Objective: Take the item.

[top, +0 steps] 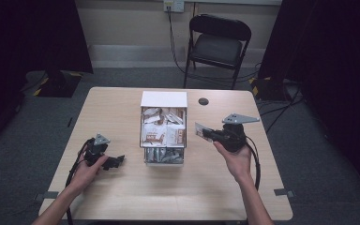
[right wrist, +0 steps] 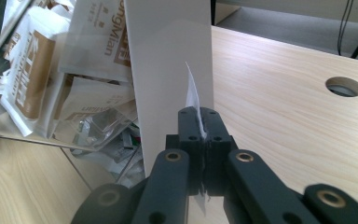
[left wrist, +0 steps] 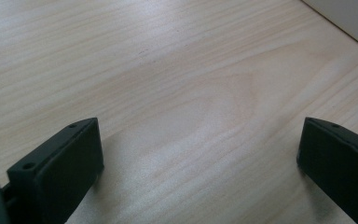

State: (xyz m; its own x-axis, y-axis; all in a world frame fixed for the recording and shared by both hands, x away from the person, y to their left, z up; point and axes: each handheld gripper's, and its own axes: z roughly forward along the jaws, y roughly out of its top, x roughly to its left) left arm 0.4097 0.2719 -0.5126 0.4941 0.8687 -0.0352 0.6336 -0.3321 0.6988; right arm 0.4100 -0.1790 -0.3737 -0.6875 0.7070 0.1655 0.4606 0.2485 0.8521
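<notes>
Right hand-held gripper [right wrist: 199,122] pinching a packet [right wrist: 193,95]
You are holding it beside the box [top: 163,99]; dropping it in remains, left hand-held gripper [left wrist: 200,158] resting wide.

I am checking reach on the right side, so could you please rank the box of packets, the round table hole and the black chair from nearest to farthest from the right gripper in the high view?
From the right gripper, shut on a thin packet:
1. Box of packets, just to its left at table centre.
2. Round table hole, beyond it near the far edge.
3. Black chair, on the floor behind the table.
</notes>
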